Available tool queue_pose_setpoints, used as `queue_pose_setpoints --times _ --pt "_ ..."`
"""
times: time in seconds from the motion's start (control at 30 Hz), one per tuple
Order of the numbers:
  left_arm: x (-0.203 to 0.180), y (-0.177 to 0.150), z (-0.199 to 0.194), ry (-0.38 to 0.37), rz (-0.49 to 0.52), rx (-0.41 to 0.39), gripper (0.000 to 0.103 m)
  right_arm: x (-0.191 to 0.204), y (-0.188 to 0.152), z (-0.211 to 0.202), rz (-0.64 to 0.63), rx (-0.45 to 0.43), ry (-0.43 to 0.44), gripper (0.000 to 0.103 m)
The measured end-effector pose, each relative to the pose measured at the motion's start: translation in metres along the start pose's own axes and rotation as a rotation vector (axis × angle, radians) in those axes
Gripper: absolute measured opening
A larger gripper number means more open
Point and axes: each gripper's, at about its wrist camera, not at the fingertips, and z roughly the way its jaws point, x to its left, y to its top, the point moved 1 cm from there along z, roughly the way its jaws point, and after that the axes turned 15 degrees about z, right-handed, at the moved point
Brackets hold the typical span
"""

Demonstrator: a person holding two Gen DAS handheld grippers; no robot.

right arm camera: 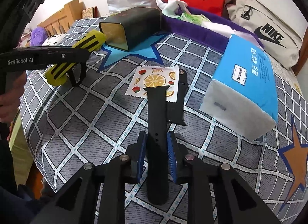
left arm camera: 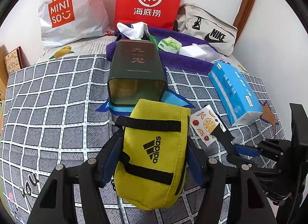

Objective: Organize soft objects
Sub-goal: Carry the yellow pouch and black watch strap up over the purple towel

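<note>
Right wrist view shows the right gripper (right arm camera: 155, 152) narrowly parted around a black watch strap (right arm camera: 156, 127) whose long axis runs toward twelve o'clock over the fruit-print sachet (right arm camera: 154, 79), while at ten o'clock the left gripper (left arm camera: 154, 156) clamps the yellow pouch (left arm camera: 154, 152) beside the open-mouthed tin (right arm camera: 132, 29).

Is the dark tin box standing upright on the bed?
No, the dark tin box lies on its side, with its open mouth facing the camera.
</note>
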Motion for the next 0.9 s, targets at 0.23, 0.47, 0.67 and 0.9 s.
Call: queue_pose_setpoints --times 0.23,0.47,0.67,0.9 --pt "0.002 0.008 -0.010 0.009 -0.013 -0.027 0.062 -0.005 0.005 -0.005 0.044 0.027 0.044 0.021" --pt "0.004 0.016 -0.029 0.018 -0.029 -0.044 0.062 -0.005 0.003 -0.038 0.063 -0.002 0.061 0.020" --pt "0.012 0.021 -0.037 0.027 -0.062 -0.050 0.062 -0.017 0.003 -0.070 0.092 -0.048 0.047 0.020" --pt "0.017 0.032 -0.039 0.034 -0.083 -0.052 0.062 -0.049 0.016 -0.089 0.150 -0.101 -0.007 0.020"
